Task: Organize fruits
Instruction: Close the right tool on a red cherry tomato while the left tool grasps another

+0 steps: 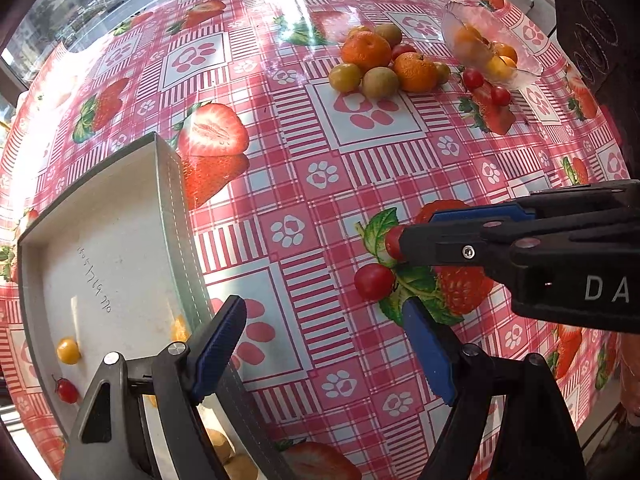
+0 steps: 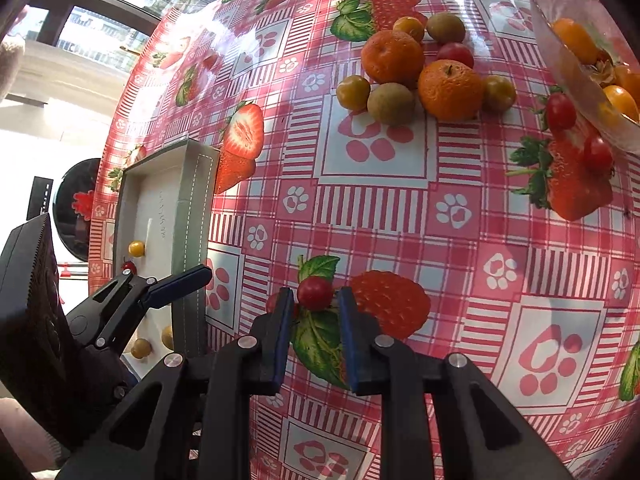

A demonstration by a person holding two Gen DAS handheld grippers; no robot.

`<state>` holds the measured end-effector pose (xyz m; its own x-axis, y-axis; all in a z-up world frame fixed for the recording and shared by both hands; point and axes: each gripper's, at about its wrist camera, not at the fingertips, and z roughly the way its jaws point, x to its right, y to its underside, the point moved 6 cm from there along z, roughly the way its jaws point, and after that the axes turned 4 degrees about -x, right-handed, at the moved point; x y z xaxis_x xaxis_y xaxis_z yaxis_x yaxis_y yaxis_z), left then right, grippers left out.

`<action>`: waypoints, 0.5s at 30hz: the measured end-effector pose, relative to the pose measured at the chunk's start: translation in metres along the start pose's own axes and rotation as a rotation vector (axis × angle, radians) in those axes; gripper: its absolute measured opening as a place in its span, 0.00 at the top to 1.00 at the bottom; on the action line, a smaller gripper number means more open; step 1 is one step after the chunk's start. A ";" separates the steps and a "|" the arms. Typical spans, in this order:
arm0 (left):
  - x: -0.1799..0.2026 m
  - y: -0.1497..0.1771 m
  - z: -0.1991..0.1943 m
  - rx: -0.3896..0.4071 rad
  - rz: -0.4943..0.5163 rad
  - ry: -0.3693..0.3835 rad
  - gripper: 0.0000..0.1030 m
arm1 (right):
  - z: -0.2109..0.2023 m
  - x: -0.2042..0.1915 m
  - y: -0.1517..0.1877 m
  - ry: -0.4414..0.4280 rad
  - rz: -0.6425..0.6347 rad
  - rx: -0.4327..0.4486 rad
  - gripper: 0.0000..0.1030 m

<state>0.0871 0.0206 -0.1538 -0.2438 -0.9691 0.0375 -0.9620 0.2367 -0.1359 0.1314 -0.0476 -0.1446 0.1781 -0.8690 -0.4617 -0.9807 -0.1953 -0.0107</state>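
Note:
My right gripper (image 2: 314, 300) has its jaws partly open around a red cherry tomato (image 2: 314, 293) on the table, pads close on both sides; whether they touch it I cannot tell. In the left wrist view that gripper (image 1: 400, 240) covers this tomato (image 1: 393, 242), and a second cherry tomato (image 1: 374, 281) lies beside it. My left gripper (image 1: 324, 328) is open and empty, hovering by the grey tray (image 1: 120, 240). The tray (image 2: 192, 208) holds a yellow fruit (image 1: 68, 351) and a cherry tomato (image 1: 66, 391).
A pile of two mandarins (image 1: 366, 51), kiwis and yellow plums sits at the far middle. A tilted clear glass bowl (image 1: 456, 24) with orange fruits stands at the far right, two cherry tomatoes (image 1: 473, 78) beside it. The table has a strawberry-print cloth.

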 end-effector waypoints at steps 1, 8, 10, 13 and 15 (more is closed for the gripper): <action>0.001 0.002 0.000 -0.003 0.001 -0.002 0.20 | 0.001 0.000 0.000 0.001 -0.003 -0.009 0.76; 0.005 0.009 -0.001 -0.005 -0.004 0.001 0.20 | 0.016 -0.011 -0.007 -0.010 0.010 -0.032 0.79; 0.004 0.007 -0.002 -0.006 -0.012 0.001 0.20 | 0.016 -0.011 -0.008 -0.019 0.024 -0.029 0.80; 0.001 -0.001 -0.003 -0.002 -0.030 0.014 0.20 | 0.009 -0.003 -0.004 -0.035 0.055 -0.014 0.81; 0.002 -0.005 -0.003 0.000 -0.034 0.021 0.20 | 0.002 0.005 0.000 -0.043 0.081 -0.006 0.81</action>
<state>0.0908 0.0177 -0.1500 -0.2140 -0.9748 0.0633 -0.9697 0.2041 -0.1342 0.1322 -0.0516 -0.1486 0.0943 -0.8619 -0.4982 -0.9912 -0.1279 0.0337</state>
